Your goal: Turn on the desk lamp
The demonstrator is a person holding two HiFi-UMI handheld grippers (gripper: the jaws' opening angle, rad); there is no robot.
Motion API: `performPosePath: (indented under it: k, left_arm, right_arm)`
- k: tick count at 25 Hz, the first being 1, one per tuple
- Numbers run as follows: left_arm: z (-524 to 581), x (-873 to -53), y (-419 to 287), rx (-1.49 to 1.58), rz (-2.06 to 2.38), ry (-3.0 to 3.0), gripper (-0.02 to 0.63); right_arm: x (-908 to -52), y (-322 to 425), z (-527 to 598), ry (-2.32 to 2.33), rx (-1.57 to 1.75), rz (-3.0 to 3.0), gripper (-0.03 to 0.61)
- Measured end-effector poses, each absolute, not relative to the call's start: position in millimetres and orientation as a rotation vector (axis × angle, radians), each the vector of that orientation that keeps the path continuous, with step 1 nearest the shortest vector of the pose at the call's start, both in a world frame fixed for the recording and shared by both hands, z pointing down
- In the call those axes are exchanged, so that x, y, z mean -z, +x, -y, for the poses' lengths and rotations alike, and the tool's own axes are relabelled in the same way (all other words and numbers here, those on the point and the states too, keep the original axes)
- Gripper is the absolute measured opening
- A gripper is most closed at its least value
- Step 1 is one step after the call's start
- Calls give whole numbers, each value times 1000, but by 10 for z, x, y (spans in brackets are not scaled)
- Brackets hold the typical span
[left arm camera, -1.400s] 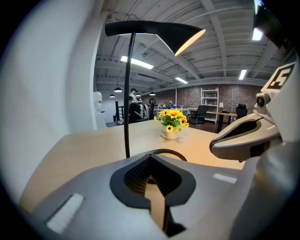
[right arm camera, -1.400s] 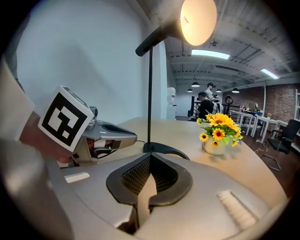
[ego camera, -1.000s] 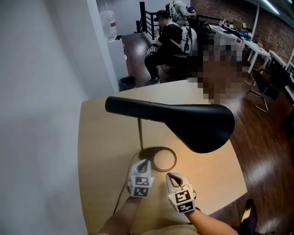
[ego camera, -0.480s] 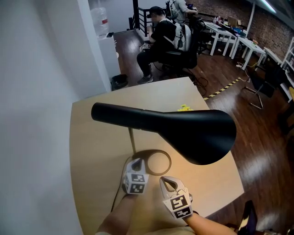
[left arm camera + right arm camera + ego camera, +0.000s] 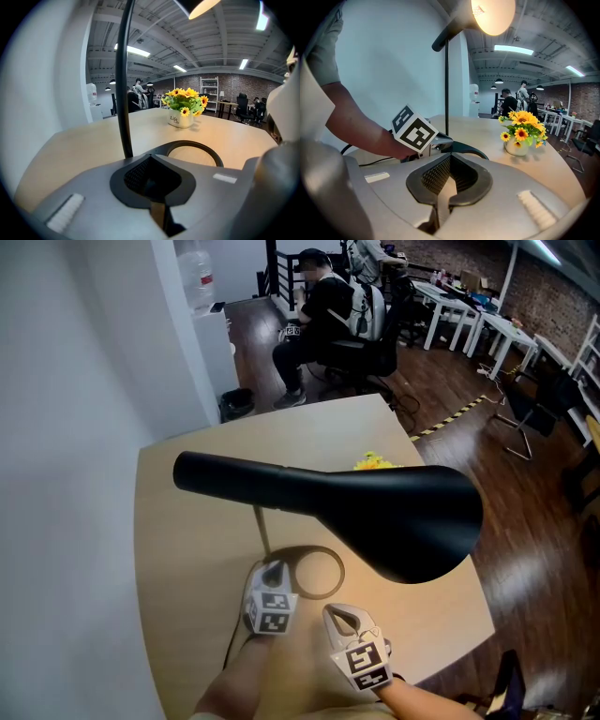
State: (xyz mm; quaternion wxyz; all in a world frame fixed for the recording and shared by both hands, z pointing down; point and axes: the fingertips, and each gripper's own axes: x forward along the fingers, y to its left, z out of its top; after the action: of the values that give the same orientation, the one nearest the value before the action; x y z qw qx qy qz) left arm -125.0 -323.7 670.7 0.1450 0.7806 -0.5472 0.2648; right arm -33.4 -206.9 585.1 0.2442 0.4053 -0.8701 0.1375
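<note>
Head view showed the desk lamp (image 5: pixel 394 512) standing on the pale wooden table (image 5: pixel 187 549), its black shade (image 5: pixel 412 521) reaching out over its ring base (image 5: pixel 339 568). The thin stem (image 5: pixel 262 531) rose from the near-left edge of that base. The bulb (image 5: pixel 492 16) glowed and warm light lay on the wood just right of the base, so the lamp seemed to be already on.

The left gripper (image 5: pixel 272 570) sat with its tip on the near-left edge of the base, just beside the foot of the stem. That was most likely where the switch lay, though no view showed a switch clearly. Its fingers were closed together with nothing between them, which would suit a blunt press and not a grasp. The left forearm came up from the near edge of the table and angled forward and down toward the base, beside the cord (image 5: pixel 234 638) that trailed back from it.

The right gripper (image 5: pixel 339 617) hung nearer the person than the base and to its right, apart from it and touching nothing. Its fingers were also together and empty, and it pointed past the base toward a pot of sunflowers (image 5: pixel 520 133) on the far side, apparently just held out of the way
</note>
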Motion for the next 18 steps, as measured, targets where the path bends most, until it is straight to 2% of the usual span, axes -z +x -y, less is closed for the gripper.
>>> performPosePath:
  k: [18]
  left_arm:
    - [3306, -6790, -1213, -828, 1549, 2248, -6]
  right_arm:
    - [-5808, -333, 2038, 1114, -366, 2396, -2]
